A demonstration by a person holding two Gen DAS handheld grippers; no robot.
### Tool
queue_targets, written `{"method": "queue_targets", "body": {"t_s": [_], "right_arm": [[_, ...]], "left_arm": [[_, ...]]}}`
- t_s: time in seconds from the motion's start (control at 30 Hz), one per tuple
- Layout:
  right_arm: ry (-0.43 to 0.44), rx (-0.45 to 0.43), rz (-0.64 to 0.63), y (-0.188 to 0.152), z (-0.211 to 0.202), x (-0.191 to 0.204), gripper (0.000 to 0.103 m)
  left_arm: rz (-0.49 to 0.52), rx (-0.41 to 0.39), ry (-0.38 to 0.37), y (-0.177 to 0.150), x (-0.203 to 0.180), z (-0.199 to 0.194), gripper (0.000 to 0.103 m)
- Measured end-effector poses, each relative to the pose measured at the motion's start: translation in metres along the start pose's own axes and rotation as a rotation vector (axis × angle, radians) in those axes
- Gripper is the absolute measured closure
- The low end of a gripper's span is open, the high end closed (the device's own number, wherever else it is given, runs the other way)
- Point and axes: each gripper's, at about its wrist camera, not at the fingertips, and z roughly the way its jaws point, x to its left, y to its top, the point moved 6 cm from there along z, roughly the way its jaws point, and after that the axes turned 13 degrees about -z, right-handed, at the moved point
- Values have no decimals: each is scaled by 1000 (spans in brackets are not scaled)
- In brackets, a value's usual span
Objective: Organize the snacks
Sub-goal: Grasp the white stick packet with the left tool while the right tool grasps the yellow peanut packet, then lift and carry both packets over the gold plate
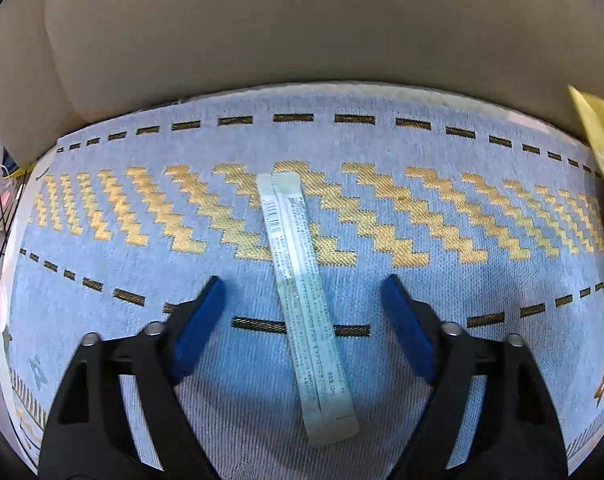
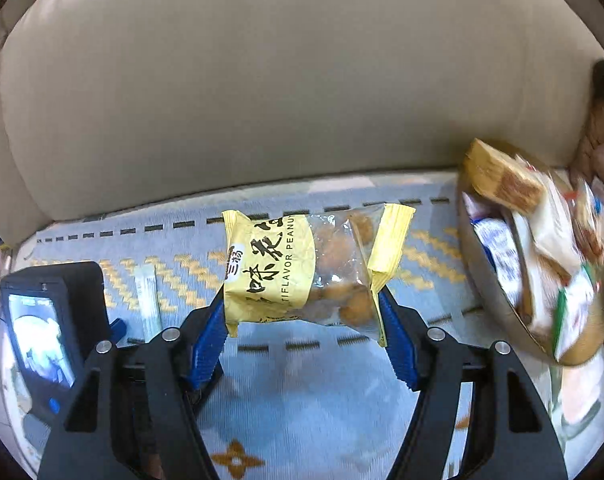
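1. Your left gripper [image 1: 304,294] hangs low over the blue woven cloth [image 1: 462,300], jaws spread wide and gripping nothing.
2. A long pale-green stick sachet [image 1: 302,292] lies flat on the cloth between those blue pads, touching neither; its far end reaches past the fingertips onto the yellow zigzag band, and its near end runs back toward the camera.
3. Your right gripper [image 2: 304,312] has its jaws closed partway on a yellow peanut packet [image 2: 310,268], pinched by its two crimped ends and lifted clear of the cloth.
4. To the right of the right jaws sits a round bowl [image 2: 486,280] heaped with wrapped snacks [image 2: 542,248]; this area is blurred.
5. To the left of those jaws you see the left gripper's black body and small screen, with the stick sachet just beyond it.
6. The cloth, with dashed dark lines and yellow zigzags, covers a sofa seat; the beige backrest cushion [image 2: 293,92] rises behind both grippers.
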Motion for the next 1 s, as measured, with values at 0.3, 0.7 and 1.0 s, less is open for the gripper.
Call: {"method": "queue_targets", "body": {"t_s": [0.3, 0.7, 1.0], "right_arm": [[8, -151, 34, 18, -75, -19, 35], [27, -105, 89, 30, -44, -57, 35], [181, 25, 96, 27, -8, -41, 35]], "left_arm": [[38, -72, 13, -7, -21, -38, 76], [62, -85, 14, -10, -47, -50, 86], [67, -107, 16, 13, -56, -41, 86]]}}
